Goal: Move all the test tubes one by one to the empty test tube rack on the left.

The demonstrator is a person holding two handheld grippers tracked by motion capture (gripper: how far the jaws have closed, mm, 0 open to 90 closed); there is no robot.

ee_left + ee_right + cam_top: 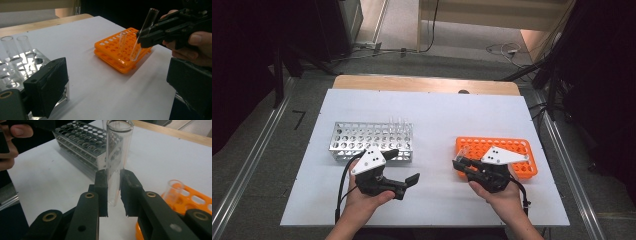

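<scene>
Gripping a clear glass test tube low on its length, the right gripper keeps the tube's open mouth up and its rounded lower end free below the pads, which suits lowering it into a hole. In the left gripper view the tube is seen leaning, its lower end just above the near edge of the orange rack, where another tube already stands in a hole close by. That standing tube is judged the main obstacle: a tilted approach could knock it, so the held tube would likely need to be brought upright first. The left gripper is held with its jaws spread wide and nothing between them, resting low over the white table just in front of the metal rack, presumably kept out of the way or ready for the next pick. A few more clear tubes stand at one end of the metal rack. Between the two racks the white surface is bare, so the crossing itself is unhindered. Dark stands and cables are seen beyond the table's far edge.
</scene>
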